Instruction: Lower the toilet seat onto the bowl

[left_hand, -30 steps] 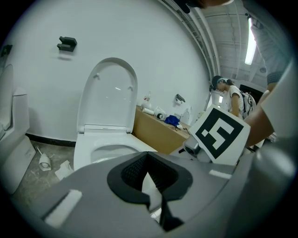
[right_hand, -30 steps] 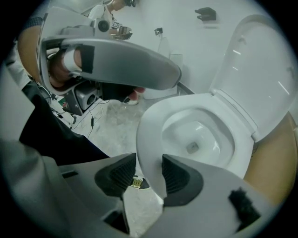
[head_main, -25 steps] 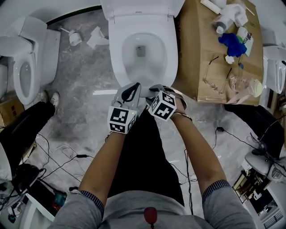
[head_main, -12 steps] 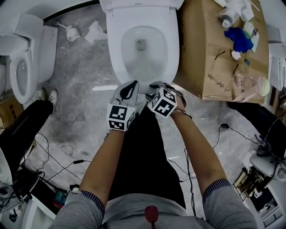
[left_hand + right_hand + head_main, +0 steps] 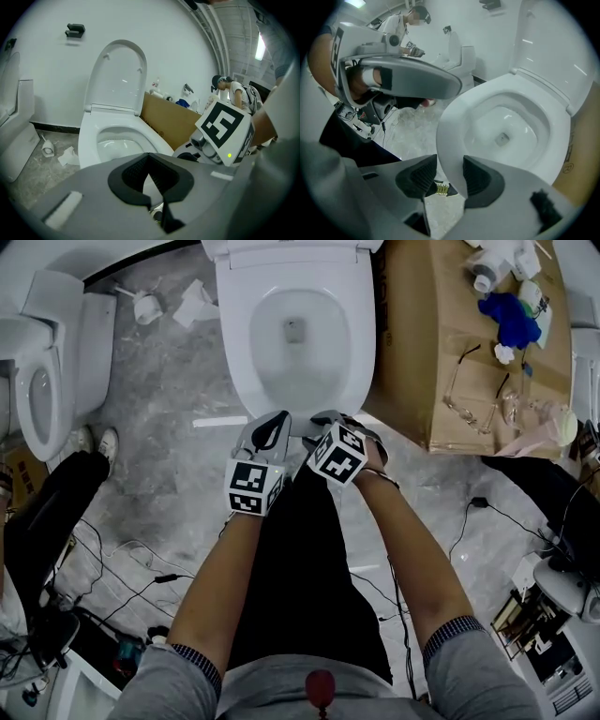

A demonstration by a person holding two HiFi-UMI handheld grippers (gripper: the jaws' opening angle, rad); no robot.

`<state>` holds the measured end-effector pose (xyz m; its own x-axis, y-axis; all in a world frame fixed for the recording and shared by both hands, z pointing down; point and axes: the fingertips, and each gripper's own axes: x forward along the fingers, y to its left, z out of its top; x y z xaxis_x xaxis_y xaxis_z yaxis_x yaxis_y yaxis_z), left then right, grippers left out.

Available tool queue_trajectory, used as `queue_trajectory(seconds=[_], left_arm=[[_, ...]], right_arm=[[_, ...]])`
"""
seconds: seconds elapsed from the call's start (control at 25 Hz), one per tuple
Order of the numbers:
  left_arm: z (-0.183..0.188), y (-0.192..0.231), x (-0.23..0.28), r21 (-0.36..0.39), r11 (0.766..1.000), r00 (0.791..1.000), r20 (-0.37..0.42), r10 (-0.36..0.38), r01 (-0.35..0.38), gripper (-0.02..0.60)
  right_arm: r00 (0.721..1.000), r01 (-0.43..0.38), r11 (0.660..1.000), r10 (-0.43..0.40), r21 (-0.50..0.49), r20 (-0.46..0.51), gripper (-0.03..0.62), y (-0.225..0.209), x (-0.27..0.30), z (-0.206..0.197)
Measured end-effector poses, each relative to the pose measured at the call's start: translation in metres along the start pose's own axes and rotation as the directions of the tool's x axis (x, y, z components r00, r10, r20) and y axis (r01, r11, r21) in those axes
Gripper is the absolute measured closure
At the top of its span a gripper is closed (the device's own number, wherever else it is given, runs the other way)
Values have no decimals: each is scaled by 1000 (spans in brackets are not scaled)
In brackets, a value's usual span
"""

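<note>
The white toilet seat (image 5: 234, 343) lies flat on the bowl, and its lid (image 5: 117, 79) stands upright against the wall. Both grippers hang close together over the seat's front edge. My right gripper (image 5: 323, 420) is open; the seat's front rim (image 5: 454, 126) runs between its two pads (image 5: 483, 178), with a gap showing beside the left pad. My left gripper (image 5: 275, 425) is just left of it, above the floor in front of the bowl. Its pads (image 5: 129, 176) meet at the tips with nothing between them.
A big cardboard box (image 5: 422, 343) stands right of the toilet, with glasses, a blue cloth and bottles on top. A second toilet (image 5: 42, 381) is at the far left. Crumpled paper (image 5: 192, 306), cables (image 5: 122, 568) and another person's leg (image 5: 47, 512) are on the floor.
The head view has drifted, so the toilet sits slightly higher and further left in it. Both grippers stay at the seat's front edge.
</note>
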<state>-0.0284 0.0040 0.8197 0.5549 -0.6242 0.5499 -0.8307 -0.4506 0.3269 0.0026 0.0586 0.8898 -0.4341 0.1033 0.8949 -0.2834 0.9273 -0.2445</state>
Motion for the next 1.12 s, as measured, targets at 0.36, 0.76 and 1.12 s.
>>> queue_trajectory(seconds=[0.36, 0.76, 1.12], left_arm=[[-18, 4, 11, -19, 1000, 1000, -20, 7, -8, 575], [-38, 14, 12, -37, 999, 999, -45, 23, -25, 575], [-39, 14, 12, -41, 999, 998, -52, 21, -24, 575]], right_arm=[[1000, -12, 1000, 12, 20, 0, 405, -5, 19, -8], [1000, 8, 999, -10, 38, 28, 424, -9, 26, -9], [1000, 3, 999, -4, 38, 18, 431, -9, 27, -10]])
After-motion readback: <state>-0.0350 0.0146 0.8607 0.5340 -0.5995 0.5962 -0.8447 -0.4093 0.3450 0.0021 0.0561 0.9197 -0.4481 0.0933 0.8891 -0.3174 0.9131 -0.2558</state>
